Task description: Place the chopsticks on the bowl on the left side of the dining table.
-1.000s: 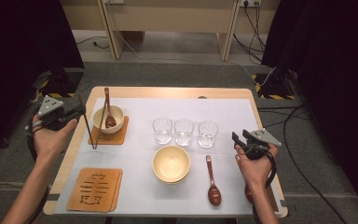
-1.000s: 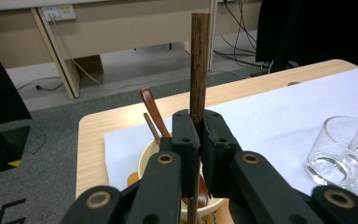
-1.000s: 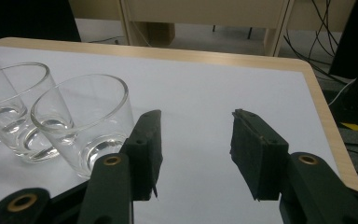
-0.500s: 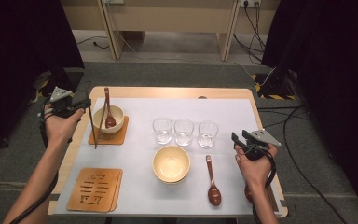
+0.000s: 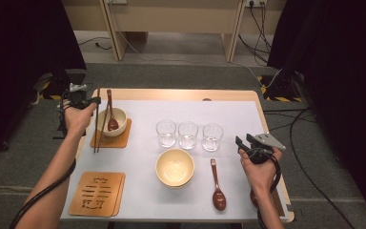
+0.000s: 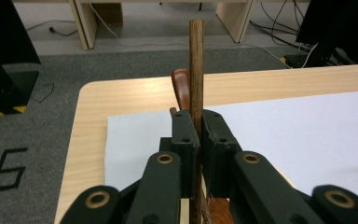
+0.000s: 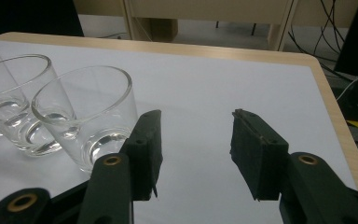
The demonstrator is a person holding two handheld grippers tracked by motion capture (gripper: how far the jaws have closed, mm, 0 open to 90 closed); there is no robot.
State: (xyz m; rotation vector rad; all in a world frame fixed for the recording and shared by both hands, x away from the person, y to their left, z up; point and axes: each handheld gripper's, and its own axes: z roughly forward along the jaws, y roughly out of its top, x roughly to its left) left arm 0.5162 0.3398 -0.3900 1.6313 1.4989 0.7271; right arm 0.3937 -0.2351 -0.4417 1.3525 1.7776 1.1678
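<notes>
My left gripper (image 5: pixel 94 100) is at the table's far left, shut on the far end of dark wooden chopsticks (image 5: pixel 96 129) that run along the left side of a cream bowl (image 5: pixel 118 116). In the left gripper view the jaws (image 6: pixel 199 126) pinch a wooden stick (image 6: pixel 196 65), which stands upright with a brown spoon handle (image 6: pixel 181 88) just behind it. That spoon (image 5: pixel 110 117) rests in the bowl, which sits on a wooden coaster (image 5: pixel 119 139). At the right, my right gripper (image 5: pixel 243 141) hovers open and holds nothing. Its jaws (image 7: pixel 196 149) sit just right of the nearest glass (image 7: pixel 86 112).
Three clear glasses (image 5: pixel 188 135) stand in a row mid-table. In front of them are a second cream bowl (image 5: pixel 175 167) and a brown spoon (image 5: pixel 218 188). A carved wooden coaster (image 5: pixel 97 193) lies at the front left. The white mat (image 5: pixel 238 114) covers most of the table.
My left gripper has moved right and away from the person to the chopsticks' far end and is now shut on them. The right gripper has stayed put.
</notes>
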